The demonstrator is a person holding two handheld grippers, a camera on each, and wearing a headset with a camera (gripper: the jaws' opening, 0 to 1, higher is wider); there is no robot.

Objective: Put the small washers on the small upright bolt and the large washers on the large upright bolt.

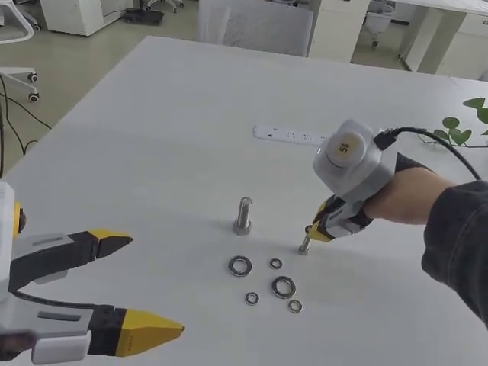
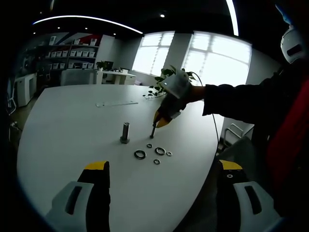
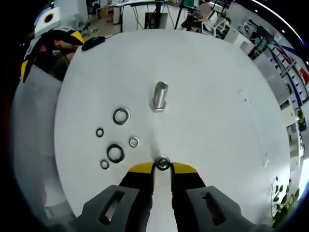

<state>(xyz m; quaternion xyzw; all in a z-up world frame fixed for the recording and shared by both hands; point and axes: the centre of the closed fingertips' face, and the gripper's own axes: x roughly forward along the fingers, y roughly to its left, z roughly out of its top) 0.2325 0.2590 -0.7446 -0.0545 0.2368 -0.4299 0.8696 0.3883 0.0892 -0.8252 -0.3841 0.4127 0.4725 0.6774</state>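
Observation:
The large bolt (image 1: 242,215) (image 3: 160,95) (image 2: 125,132) stands upright on the white table (image 1: 152,152). To its right stands the small bolt (image 1: 304,244) (image 3: 162,163) (image 2: 152,131). My right gripper (image 1: 313,231) (image 3: 162,166) is shut on the small bolt's top, its yellow tips on either side. Several washers lie just in front of the bolts: two large washers (image 1: 240,265) (image 1: 284,287) (image 3: 121,116) (image 3: 115,152) and three small washers (image 1: 275,264) (image 1: 252,298) (image 1: 295,306). My left gripper (image 1: 145,286) (image 2: 162,165) hangs open at the near left, holding nothing, well away from the washers.
A white power strip (image 1: 293,136) lies on the table beyond the bolts. A green plant (image 1: 467,126) stands at the far right edge. A chair (image 1: 255,27) sits behind the table's far end. The right gripper's black cable (image 1: 427,137) runs back over the hand.

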